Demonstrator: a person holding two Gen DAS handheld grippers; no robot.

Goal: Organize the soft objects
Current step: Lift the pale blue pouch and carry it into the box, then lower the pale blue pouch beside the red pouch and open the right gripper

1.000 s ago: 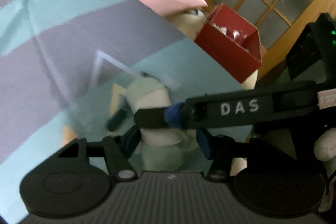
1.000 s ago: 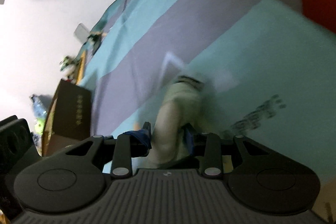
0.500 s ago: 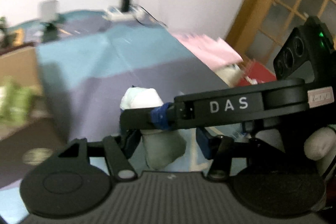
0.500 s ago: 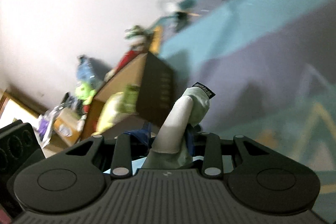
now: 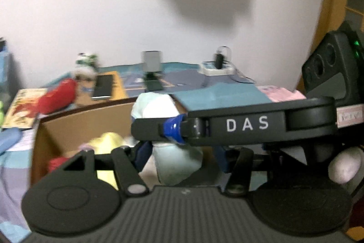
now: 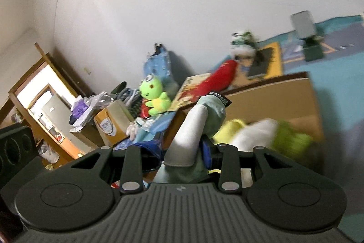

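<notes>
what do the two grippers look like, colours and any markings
Both are matte black plastic with a ribbed grey base and two round discs. The left gripper has blue pads on its jaws. The right gripper has blue pads too, and in the left view its side shows white "DAS" lettering.

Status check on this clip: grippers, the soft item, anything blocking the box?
Both grippers, left and right, shut on pale green plush. Plush held above open cardboard box. Box already holds yellow soft toy; nothing blocking.
</notes>
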